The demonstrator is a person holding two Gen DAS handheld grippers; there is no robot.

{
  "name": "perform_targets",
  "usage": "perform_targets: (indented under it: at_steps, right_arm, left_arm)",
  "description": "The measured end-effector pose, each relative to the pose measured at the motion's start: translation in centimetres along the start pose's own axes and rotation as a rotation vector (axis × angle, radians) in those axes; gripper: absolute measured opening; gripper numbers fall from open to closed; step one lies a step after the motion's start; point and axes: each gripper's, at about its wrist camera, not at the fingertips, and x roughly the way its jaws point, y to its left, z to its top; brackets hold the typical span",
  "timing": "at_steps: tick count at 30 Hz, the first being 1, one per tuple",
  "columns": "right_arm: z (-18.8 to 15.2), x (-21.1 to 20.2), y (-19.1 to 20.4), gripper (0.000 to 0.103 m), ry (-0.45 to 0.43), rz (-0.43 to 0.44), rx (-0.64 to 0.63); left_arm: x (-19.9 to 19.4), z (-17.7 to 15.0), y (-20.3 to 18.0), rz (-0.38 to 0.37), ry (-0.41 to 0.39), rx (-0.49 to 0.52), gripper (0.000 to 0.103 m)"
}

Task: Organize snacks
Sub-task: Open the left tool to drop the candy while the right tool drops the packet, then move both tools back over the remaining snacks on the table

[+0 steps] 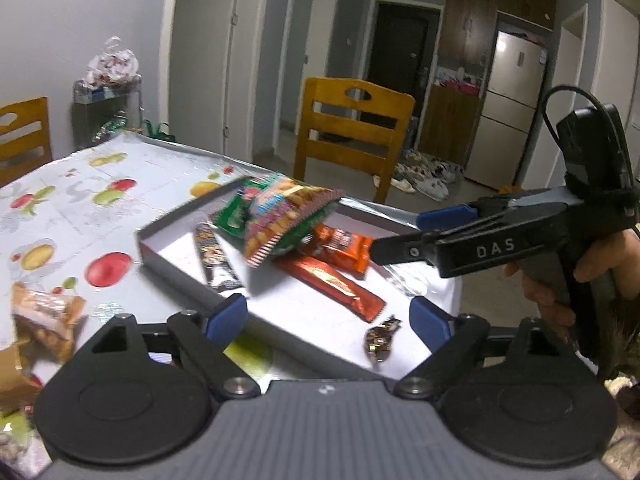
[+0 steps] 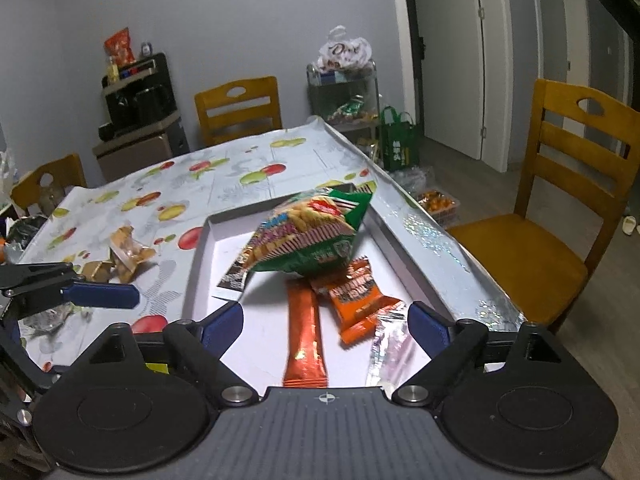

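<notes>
Both grippers are empty with fingers spread apart. The green snack bag (image 2: 308,236) lies ahead of the right gripper (image 2: 325,326), propped on the orange packets (image 2: 354,300) inside the white tray (image 2: 200,256), collecting snacks together. The left gripper (image 1: 326,318) hovers at the tray's near edge.

I saw the green snack bag (image 2: 308,236) crowding the box's (image 2: 199,264) far half; bare floor lay near its left wall; the far table (image 2: 224,176) stood open.

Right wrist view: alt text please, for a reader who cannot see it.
A green snack bag, blurred, sits tilted over a shallow white tray holding an orange stick pack and an orange packet. The open right tool frames the tray on a fruit-print table.
</notes>
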Motion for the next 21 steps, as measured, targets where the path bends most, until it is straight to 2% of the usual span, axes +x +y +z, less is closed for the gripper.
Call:
perform_targets:
  at_steps: [13, 21]
  right_arm:
    - [0.9, 0.3, 4.4, 0.093, -0.009, 0.034, -0.062]
    - [1.4, 0.8, 7.2, 0.093, -0.013, 0.076, -0.101]
  left_arm:
    - [-6.7, -1.7, 5.5, 0.149, -0.099, -0.091, 0.092]
    - [-11.0, -3.2, 9.0, 0.267, -0.144, -0.155, 0.092]
